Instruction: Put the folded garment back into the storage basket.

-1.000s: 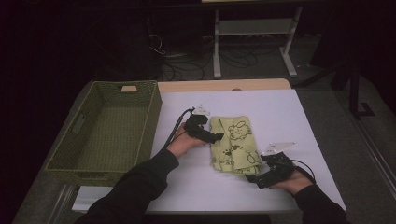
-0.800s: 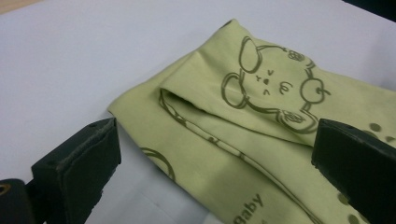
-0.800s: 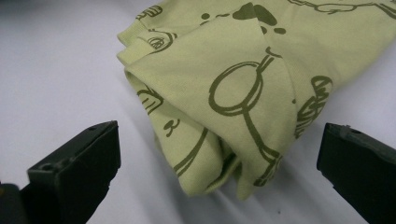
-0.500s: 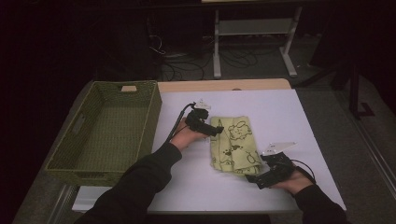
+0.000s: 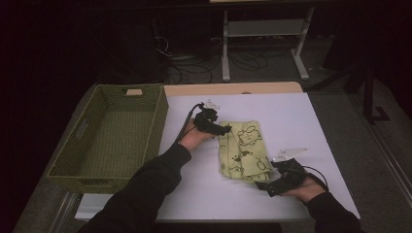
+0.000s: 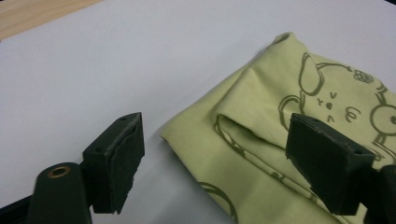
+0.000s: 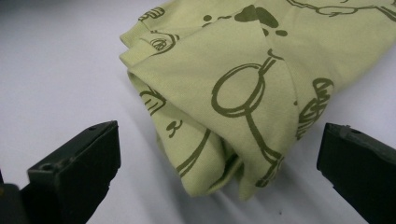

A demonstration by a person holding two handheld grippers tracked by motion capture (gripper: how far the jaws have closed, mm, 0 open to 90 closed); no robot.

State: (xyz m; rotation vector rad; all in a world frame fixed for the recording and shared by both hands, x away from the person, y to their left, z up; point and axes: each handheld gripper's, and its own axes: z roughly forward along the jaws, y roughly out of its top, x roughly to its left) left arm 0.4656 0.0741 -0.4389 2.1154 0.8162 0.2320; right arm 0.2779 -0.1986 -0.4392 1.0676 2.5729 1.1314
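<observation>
A folded yellow-green cloth [image 5: 243,150] printed with dark cartoon figures lies in the middle of the white table [image 5: 301,116]. My left gripper [image 5: 222,129] is at the cloth's far left corner. In the left gripper view the cloth [image 6: 280,116] has its folded edge between the jaws of this gripper [image 6: 215,130]. They have just been closing, and a gap still shows beside each pad. My right gripper [image 5: 270,183] sits at the near right corner. In the right gripper view it [image 7: 219,140] stands wide open around the cloth's bunched corner [image 7: 224,93], clear of it.
A green woven basket [image 5: 158,121] stands at the table's left side, close to the left forearm. A wooden strip [image 5: 233,89] runs along the far edge. Beyond it, on the dark floor, are a metal stand [image 5: 265,29] and cables [image 5: 194,68].
The left hand has moved a little farther from the person along the cloth's left edge, toward its far corner. The right hand and the cloth have kept still.
</observation>
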